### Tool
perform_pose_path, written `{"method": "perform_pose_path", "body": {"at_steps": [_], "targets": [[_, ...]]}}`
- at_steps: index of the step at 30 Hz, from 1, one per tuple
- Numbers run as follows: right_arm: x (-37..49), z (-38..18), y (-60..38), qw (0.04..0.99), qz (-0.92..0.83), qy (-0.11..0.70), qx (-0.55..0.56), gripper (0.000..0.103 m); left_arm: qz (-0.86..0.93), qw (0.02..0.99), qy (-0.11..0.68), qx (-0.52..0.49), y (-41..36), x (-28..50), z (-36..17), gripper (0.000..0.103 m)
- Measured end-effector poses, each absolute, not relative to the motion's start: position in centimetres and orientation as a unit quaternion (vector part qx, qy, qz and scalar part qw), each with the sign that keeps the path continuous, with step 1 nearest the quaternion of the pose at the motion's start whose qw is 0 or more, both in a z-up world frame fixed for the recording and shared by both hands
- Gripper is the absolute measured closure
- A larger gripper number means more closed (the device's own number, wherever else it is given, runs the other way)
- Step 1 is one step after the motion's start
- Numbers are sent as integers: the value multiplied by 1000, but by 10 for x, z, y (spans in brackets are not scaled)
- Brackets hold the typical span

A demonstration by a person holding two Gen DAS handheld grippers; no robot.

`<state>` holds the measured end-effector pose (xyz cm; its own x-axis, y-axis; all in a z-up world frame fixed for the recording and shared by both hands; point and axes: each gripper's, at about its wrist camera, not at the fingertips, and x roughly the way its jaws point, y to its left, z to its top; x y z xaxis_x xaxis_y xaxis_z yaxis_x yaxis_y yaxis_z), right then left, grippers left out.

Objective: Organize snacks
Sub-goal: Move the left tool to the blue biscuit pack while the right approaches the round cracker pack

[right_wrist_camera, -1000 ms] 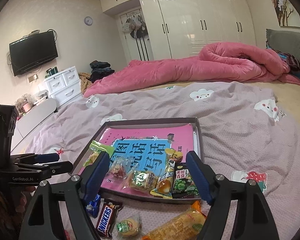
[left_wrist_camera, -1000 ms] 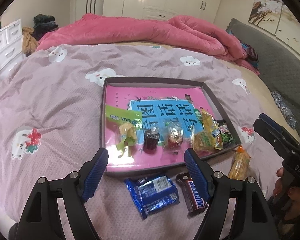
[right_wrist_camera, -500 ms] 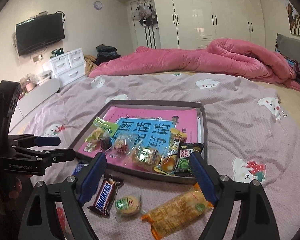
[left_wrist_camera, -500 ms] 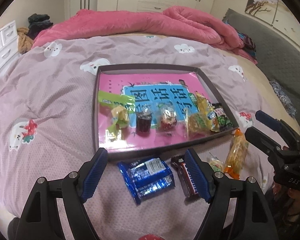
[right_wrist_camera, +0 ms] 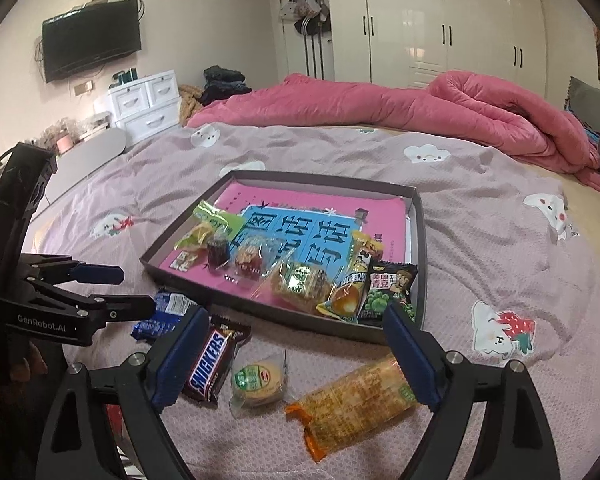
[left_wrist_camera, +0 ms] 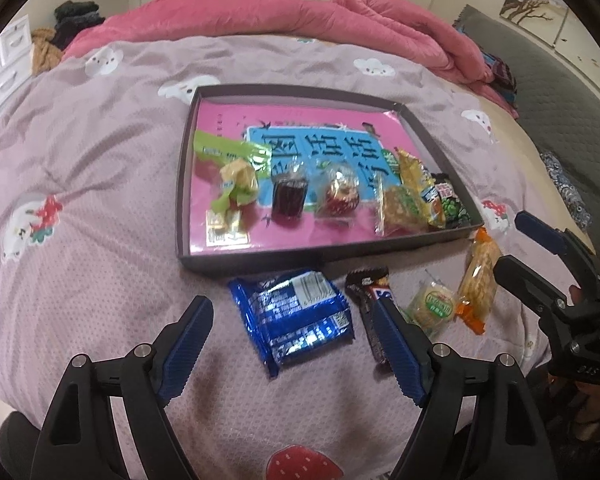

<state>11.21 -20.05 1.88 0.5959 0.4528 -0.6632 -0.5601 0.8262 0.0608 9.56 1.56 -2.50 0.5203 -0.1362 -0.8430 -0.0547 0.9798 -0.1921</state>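
Observation:
A dark shallow tray with a pink book in its floor lies on the bed and holds a row of several small snacks. In front of it lie a blue biscuit pack, a Snickers bar, a round green-label cake and an orange long pack. My left gripper is open and empty, hovering over the blue pack. My right gripper is open and empty above the cake and the orange pack.
A lilac bedspread covers the bed. A rolled pink duvet lies at the far side. White drawers and a wall TV stand to the left. A grey headboard runs along the right.
Both grippers have drawn back toward the near edge and tilted down, so the loose snacks in front of the tray sit between the fingers. Both stayed open.

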Motion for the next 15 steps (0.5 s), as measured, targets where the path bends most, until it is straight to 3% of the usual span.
{"method": "perform_pose_path", "body": {"at_steps": [15], "targets": [[105,-3,-188,867,297,377,-137,15,-11,843,523,-129,13,102,-50,20]]}}
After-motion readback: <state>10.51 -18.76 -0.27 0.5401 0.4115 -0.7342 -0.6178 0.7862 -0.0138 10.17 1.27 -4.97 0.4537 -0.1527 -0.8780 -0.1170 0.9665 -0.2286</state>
